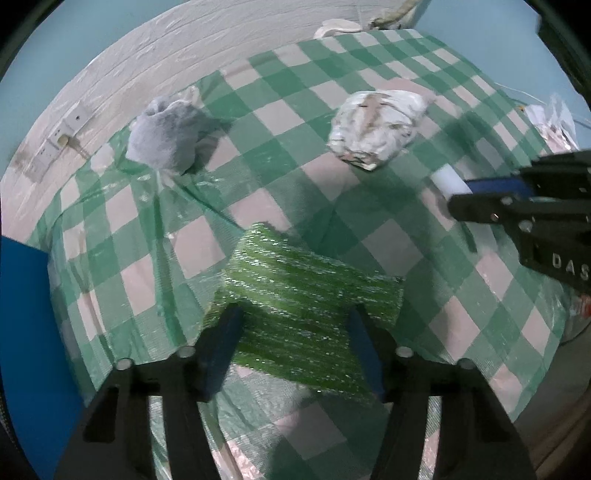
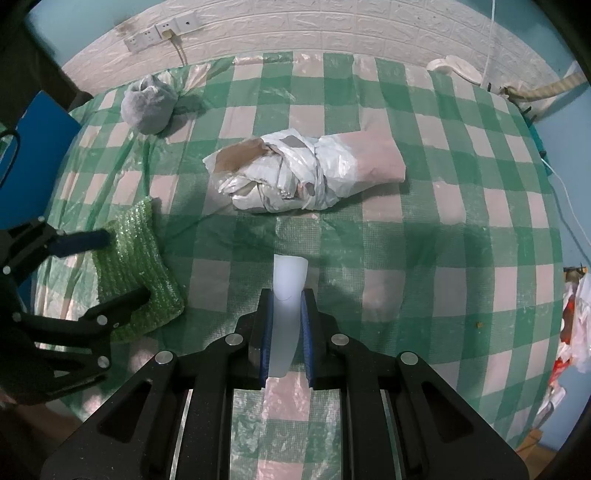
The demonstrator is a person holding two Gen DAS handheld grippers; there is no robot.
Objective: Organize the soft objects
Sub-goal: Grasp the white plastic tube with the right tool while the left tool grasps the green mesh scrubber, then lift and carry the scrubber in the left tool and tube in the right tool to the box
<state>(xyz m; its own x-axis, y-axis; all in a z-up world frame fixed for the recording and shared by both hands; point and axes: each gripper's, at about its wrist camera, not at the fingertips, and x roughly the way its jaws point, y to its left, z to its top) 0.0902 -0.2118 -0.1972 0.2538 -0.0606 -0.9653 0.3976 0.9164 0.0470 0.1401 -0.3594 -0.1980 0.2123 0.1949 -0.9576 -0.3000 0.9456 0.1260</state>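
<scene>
A: Where is the green scouring pad (image 1: 295, 314)?
B: On the checked tablecloth (image 1: 369, 221), between the left gripper's (image 1: 295, 343) half-spread fingers; contact is unclear.
A: The right gripper (image 2: 287, 332)?
B: It clamps a white foam strip (image 2: 286, 291).

We saw a thin, glossy plastic tablecloth (image 2: 406, 229), green-and-pink checked and wrinkled. The green pad (image 1: 295, 314) looked coarsely knitted, its fibres glinting. The grey bundle (image 2: 149, 105) seemed soft, matt, fuzzy cloth. The white bundle (image 2: 291, 173) was crinkled, shiny plastic film. The white piece (image 2: 286, 295) looked smooth, matt, foam-like. Both tools were matt black plastic with metal pins; the wall (image 2: 295, 33) had embossed, matt brick relief.
</scene>
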